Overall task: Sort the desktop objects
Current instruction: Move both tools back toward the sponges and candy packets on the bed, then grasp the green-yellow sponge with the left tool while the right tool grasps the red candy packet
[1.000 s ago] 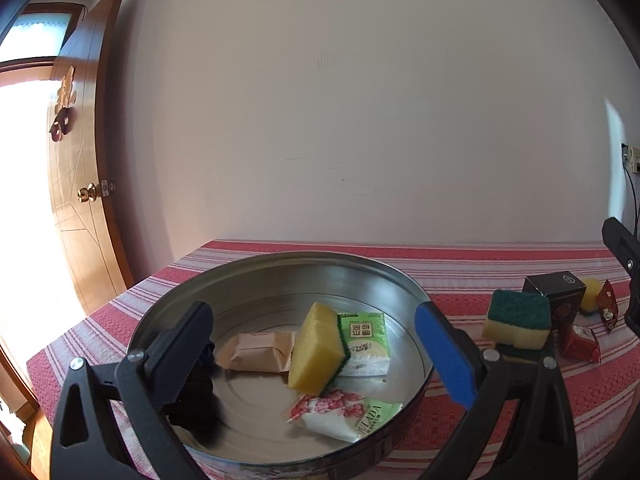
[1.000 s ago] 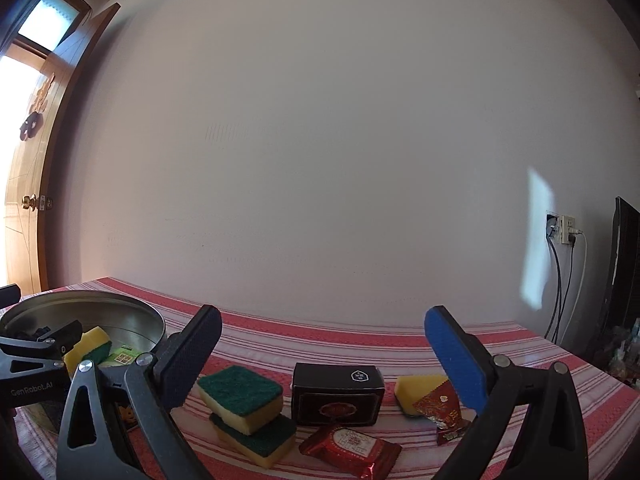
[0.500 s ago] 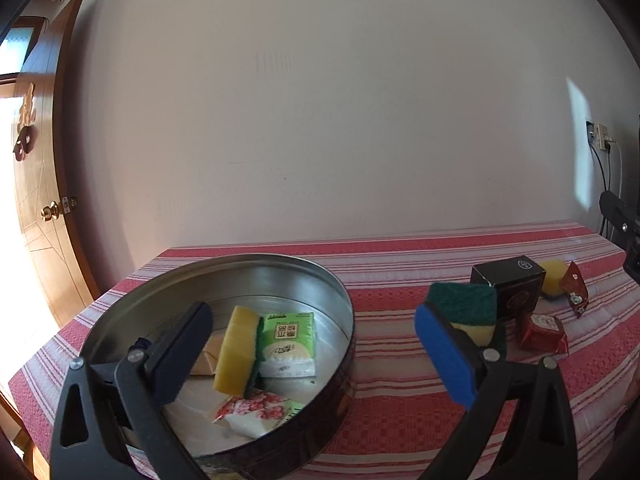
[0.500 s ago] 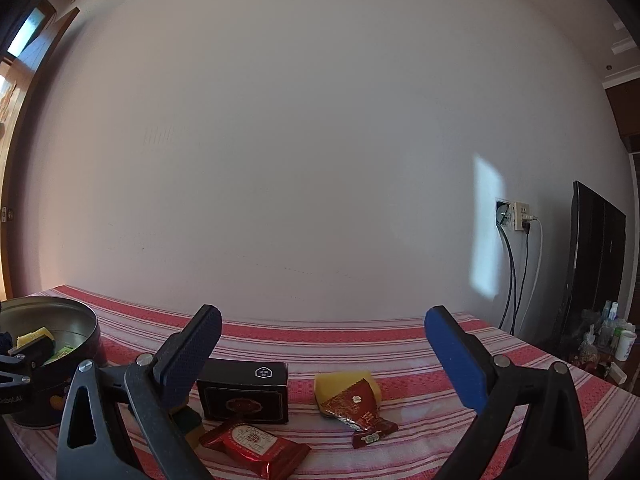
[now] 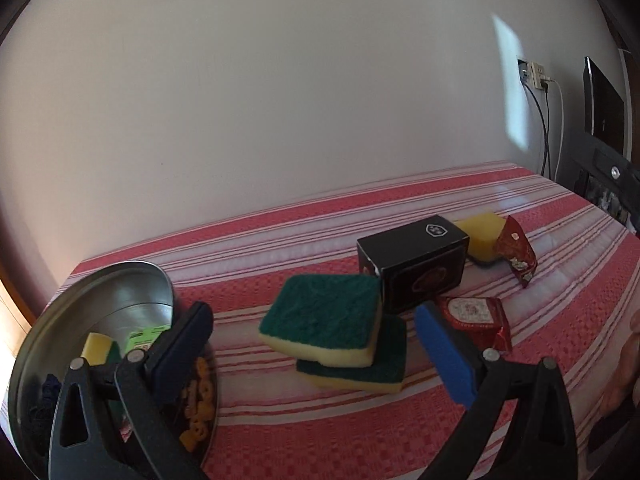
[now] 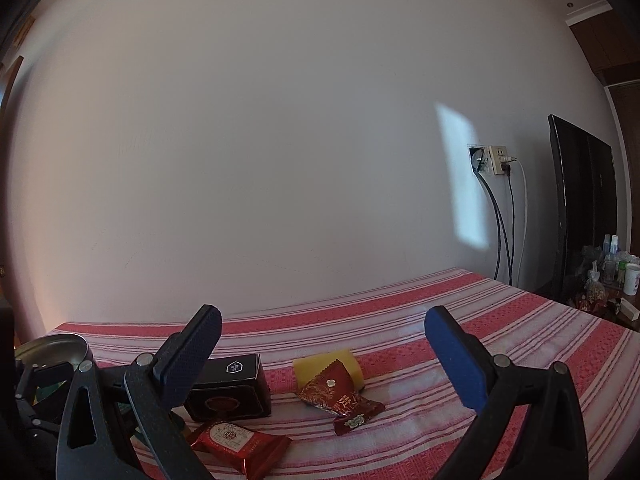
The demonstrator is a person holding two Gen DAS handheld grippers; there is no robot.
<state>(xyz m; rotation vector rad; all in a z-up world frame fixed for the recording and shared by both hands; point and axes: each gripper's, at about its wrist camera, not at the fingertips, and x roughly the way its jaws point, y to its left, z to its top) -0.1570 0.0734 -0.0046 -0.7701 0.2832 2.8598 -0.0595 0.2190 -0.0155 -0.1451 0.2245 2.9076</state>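
Both tools w/ fingers spread apart, nothing between them. Left tool (image 5: 316, 344) sits low over the near-left part of the tabletop (image 5: 560, 248), which has a red/white striped cloth. Ahead of it, two sponges in a stack: top sponge (image 5: 324, 320), green side up, lies skewed on the bottom sponge (image 5: 360, 372), touching it. Just behind, to the right, a black box (image 5: 416, 264), its near-left corner close to the top sponge; can't tell if touching. Near-right of the box, a red snack pack (image 5: 476, 316), lying flat. Farther right, a yellow sponge (image 5: 482, 236) w/ a red wrapper (image 5: 516, 252) leaning on its right side.

Far left: round metal tin (image 5: 120, 300), holding a yellow sponge piece (image 5: 96, 348), a green packet (image 5: 142, 336) & other bits partly hidden by the left tool's finger.

Right tool (image 6: 324, 352) hovers over the right half of the tabletop, above the box (image 6: 232, 384), wrapper (image 6: 340, 396) & snack pack (image 6: 236, 440); the yellow sponge (image 6: 324, 364) is behind the wrapper. Tin rim (image 6: 52, 346) at the far left edge.

Wall socket (image 6: 494, 160) w/ cables on the right wall, dark screen (image 6: 580, 208) beside it.
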